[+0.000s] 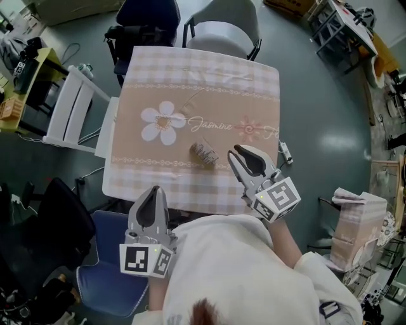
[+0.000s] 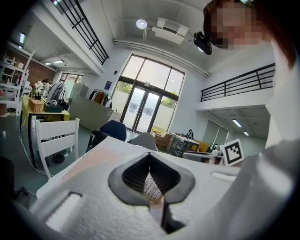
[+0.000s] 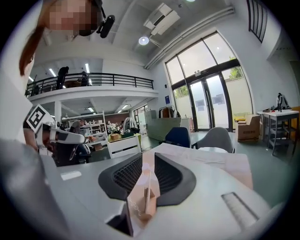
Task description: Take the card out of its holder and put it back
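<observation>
A small card holder with a striped card standing in it sits near the middle of the tablecloth-covered table. My right gripper hovers just to the right of it, jaws a little apart with nothing between them. The holder shows through that narrow gap in the right gripper view, where my right gripper points at it. My left gripper is at the table's near edge, well short of the holder, tips together and empty. In the left gripper view, where my left gripper fills the foreground, the card peeks through the jaws' hollow.
A white chair and a dark blue chair stand at the table's far side. A white slatted chair is at the left, and a blue seat is below the near edge. A small clip-like object lies at the right edge.
</observation>
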